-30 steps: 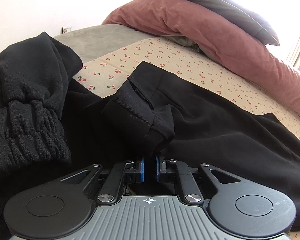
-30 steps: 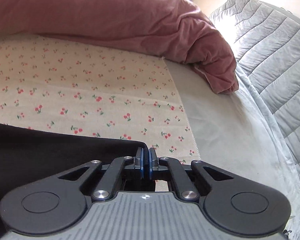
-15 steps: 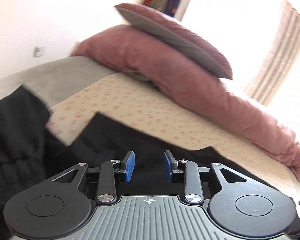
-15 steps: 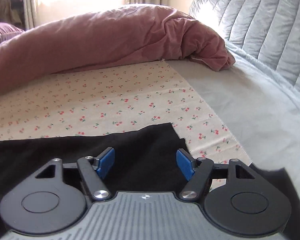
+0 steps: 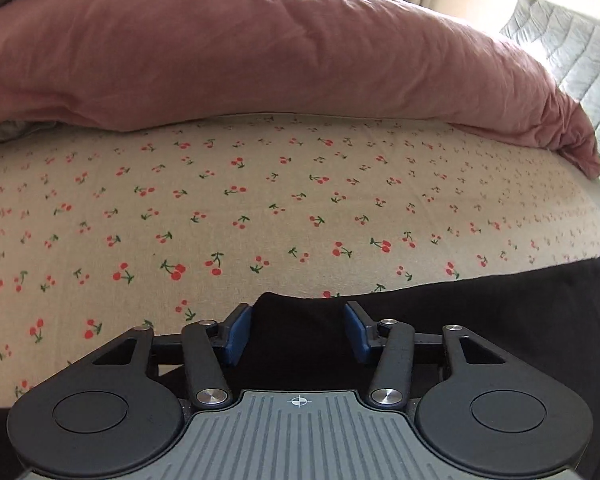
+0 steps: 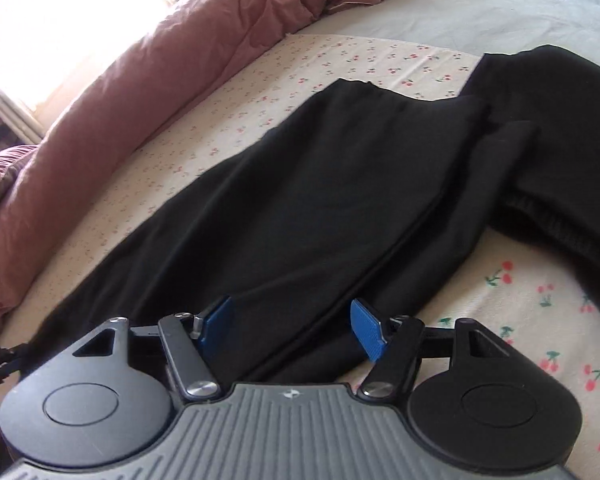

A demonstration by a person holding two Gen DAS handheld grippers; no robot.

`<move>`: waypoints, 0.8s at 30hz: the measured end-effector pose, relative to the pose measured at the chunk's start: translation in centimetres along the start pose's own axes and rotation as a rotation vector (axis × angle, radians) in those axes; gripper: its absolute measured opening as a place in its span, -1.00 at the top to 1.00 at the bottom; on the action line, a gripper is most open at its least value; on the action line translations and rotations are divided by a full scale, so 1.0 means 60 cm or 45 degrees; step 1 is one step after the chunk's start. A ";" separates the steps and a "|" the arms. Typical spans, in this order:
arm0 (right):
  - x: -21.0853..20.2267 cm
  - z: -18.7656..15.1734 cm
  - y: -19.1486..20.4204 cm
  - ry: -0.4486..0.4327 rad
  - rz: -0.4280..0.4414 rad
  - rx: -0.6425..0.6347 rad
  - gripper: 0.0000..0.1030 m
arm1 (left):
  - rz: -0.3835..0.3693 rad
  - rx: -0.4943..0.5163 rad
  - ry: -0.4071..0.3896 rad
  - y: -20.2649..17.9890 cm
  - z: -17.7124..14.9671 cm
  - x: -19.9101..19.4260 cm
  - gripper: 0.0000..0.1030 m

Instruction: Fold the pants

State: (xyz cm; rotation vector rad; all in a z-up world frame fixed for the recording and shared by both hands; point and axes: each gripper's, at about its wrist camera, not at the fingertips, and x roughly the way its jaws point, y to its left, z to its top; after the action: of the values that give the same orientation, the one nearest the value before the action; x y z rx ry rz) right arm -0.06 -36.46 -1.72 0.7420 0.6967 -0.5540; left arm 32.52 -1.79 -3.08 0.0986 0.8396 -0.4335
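Black pants (image 6: 320, 184) flat on cherry-print sheet (image 6: 540, 304).

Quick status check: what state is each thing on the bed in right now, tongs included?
Black pants: lying flat on the cherry-print sheet, unheld.
Second black garment: bunched, beside the pants.
Pink duvet: heaped behind.
Left tongs: closing, pants edge between, ungripped.
Right tongs: closing over pants, ungripped.

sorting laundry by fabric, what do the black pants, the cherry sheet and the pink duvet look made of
Black pants: soft matte knit, probably jersey or fleece; no sheen, limp drape.
Cherry sheet: thin flat woven cloth, likely cotton; printed red cherries, smooth matte face.
Pink duvet: padded, with a crinkled matte cover, perhaps washed cotton; fine wrinkles all over. Fibre content cannot be confirmed by sight.
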 end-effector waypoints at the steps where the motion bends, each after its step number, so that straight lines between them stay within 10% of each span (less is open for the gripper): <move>1: -0.001 0.012 -0.017 -0.010 -0.001 0.051 0.29 | 0.060 0.034 0.006 -0.006 -0.001 0.006 0.97; 7: -0.015 0.026 -0.057 -0.079 -0.034 0.159 0.44 | 0.163 -0.024 -0.100 -0.007 0.010 -0.001 1.00; 11: -0.039 0.047 -0.071 -0.253 -0.126 0.165 -0.09 | 0.193 -0.055 -0.097 -0.001 0.030 0.014 1.00; 13: -0.009 0.069 -0.075 -0.216 -0.111 0.165 0.00 | 0.192 -0.053 -0.087 -0.007 0.026 0.027 1.00; 15: 0.023 0.075 -0.092 -0.147 -0.087 0.269 1.00 | 0.181 -0.060 -0.092 -0.009 0.020 0.026 1.00; 24: -0.043 0.042 -0.097 -0.357 -0.173 0.240 1.00 | 0.097 -0.046 -0.067 -0.001 0.021 0.014 0.86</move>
State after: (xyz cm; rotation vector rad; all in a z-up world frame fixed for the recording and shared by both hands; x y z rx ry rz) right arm -4.65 -41.44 -0.86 0.7762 0.4392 -0.8390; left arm 33.85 -2.45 -2.83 0.0850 0.7894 -0.3473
